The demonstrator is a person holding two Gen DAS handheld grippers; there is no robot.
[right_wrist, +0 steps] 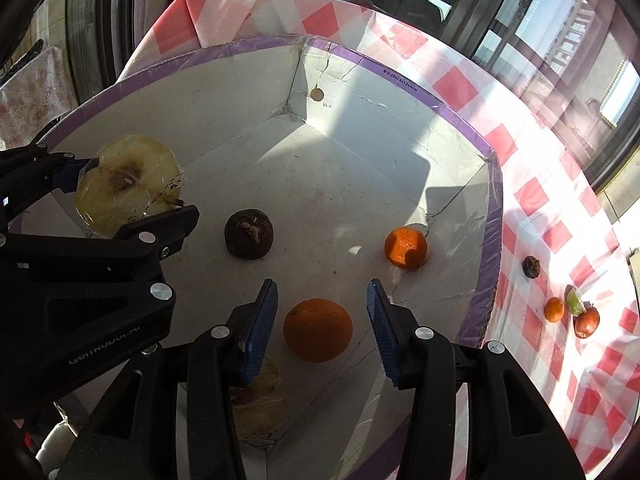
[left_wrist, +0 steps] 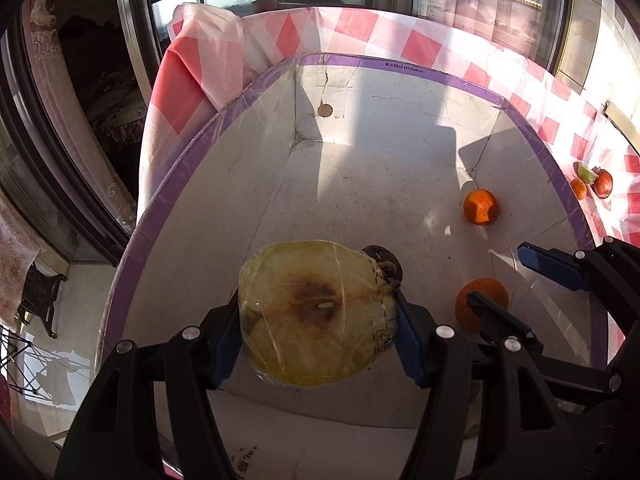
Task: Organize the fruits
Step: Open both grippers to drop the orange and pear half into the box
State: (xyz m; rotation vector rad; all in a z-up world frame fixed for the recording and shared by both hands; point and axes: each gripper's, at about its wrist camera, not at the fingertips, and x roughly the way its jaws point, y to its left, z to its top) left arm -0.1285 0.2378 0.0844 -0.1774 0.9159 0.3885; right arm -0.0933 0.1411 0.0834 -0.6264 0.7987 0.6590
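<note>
My left gripper [left_wrist: 318, 332] is shut on a plastic-wrapped yellow apple half [left_wrist: 316, 312] and holds it over the left part of a white cardboard box [left_wrist: 400, 68] with a purple rim. The same apple half [right_wrist: 128, 184] shows at the left of the right wrist view. My right gripper [right_wrist: 322, 328] is open, its fingers on either side of a whole orange [right_wrist: 318, 330] that lies on the box floor. A partly peeled orange [right_wrist: 405, 248] and a dark brown round fruit [right_wrist: 249, 239] also lie in the box.
The box stands on a red-and-white checked cloth [right_wrist: 540, 200]. Right of the box on the cloth lie a small dark fruit [right_wrist: 531, 267], a small orange [right_wrist: 554, 309], a green wedge [right_wrist: 575, 301] and a red fruit [right_wrist: 586, 322]. Another wrapped pale fruit [right_wrist: 256, 396] lies under my right gripper.
</note>
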